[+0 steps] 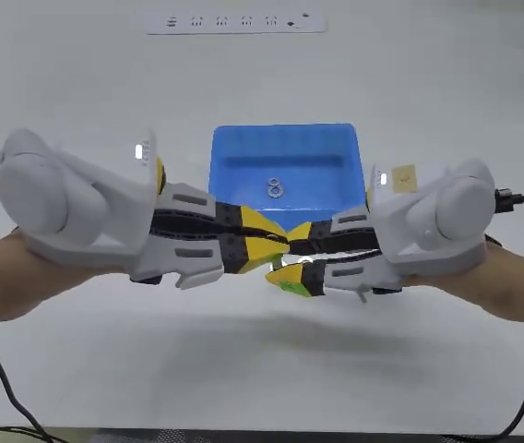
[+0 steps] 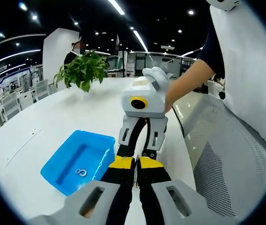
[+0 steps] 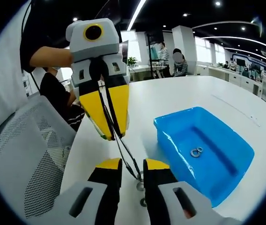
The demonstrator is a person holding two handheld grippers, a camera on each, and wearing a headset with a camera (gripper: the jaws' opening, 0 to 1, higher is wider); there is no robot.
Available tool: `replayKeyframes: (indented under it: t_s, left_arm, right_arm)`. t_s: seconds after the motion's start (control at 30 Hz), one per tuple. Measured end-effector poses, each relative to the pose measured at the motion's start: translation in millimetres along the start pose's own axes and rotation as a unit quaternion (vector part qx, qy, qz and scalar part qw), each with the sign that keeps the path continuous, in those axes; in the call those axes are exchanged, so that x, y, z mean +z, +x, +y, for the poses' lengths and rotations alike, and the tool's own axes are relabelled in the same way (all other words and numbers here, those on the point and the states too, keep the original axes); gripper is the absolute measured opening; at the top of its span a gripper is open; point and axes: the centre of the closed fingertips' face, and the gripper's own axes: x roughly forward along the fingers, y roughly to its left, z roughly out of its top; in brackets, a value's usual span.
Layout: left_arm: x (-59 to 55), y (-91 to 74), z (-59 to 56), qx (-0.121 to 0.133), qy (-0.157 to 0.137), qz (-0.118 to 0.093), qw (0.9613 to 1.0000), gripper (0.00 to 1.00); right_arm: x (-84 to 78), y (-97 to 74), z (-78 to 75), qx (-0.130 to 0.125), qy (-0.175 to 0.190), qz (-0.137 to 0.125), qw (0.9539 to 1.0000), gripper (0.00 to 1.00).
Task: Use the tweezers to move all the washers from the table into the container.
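- left gripper (image 3: 114, 136) clamped on the tweezers (image 3: 127, 154)
- tweezers slant down between the right gripper (image 3: 133, 165) jaws, which stand apart; contact unclear
- tips reach loose washers (image 3: 140, 186) on the table (image 3: 170, 103), half hidden by the jaws
- blue container (image 1: 234, 152) just beyond holds a pair of washers (image 1: 275, 189), touching each other
- yellow sticker (image 1: 404, 177) on right gripper: unreadable

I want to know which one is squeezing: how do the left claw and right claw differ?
The left claw has its jaws nearly together; the right claw has them apart. The left claw grips the tweezers; the right claw only flanks their tips. Both have yellow-tipped black jaws and meet in front of the blue container.
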Motion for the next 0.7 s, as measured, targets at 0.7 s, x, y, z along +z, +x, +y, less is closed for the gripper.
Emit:
replayKeyframes:
  t_s: [0.7]
  left_arm:
    - [2.6,-6.1,4.6,0.028,-0.026,0.004,0.9992,0.10]
  right_arm:
    - [-0.6,3.4,4.7,-0.019,-0.056,0.017,0.9981,0.10]
